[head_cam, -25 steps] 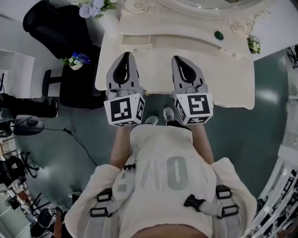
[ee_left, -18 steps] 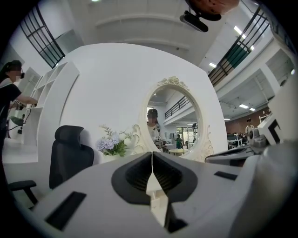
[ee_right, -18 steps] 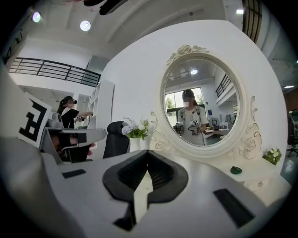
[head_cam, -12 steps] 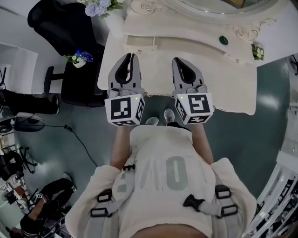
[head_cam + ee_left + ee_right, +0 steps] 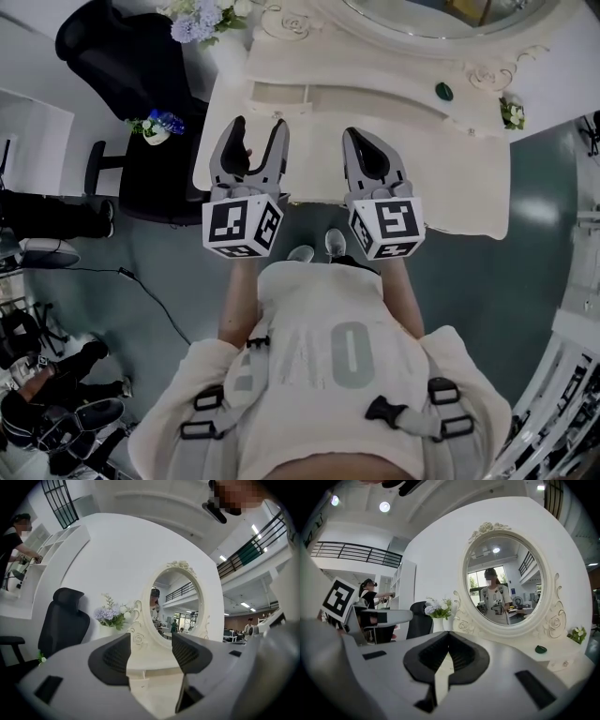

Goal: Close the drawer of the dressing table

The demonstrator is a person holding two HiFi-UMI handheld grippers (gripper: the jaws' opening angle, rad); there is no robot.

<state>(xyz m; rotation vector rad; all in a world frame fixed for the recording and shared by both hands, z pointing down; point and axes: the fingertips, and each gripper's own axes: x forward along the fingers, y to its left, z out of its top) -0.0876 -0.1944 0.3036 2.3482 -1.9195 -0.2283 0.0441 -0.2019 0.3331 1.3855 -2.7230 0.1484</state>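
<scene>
A white curved wall (image 5: 117, 555) rises behind a black high-backed office chair (image 5: 63, 620); the glossy dark grey-green floor (image 5: 542, 277) reflects light, and round ceiling lamps (image 5: 384, 506) glow above what seems a black-railed balcony (image 5: 356, 552).

**Three cameras on one dressing table (image 5: 450, 187)**

The head view looks steeply down from above the person (image 5: 328, 375) onto the tabletop. The left gripper view and right gripper view sit low over the table's front, facing level across it at the oval mirror (image 5: 177, 604). All three share the tabletop, the flowers (image 5: 194, 16) and the black chair (image 5: 122, 54) at its left end, seen from above in one, side-on in two
</scene>
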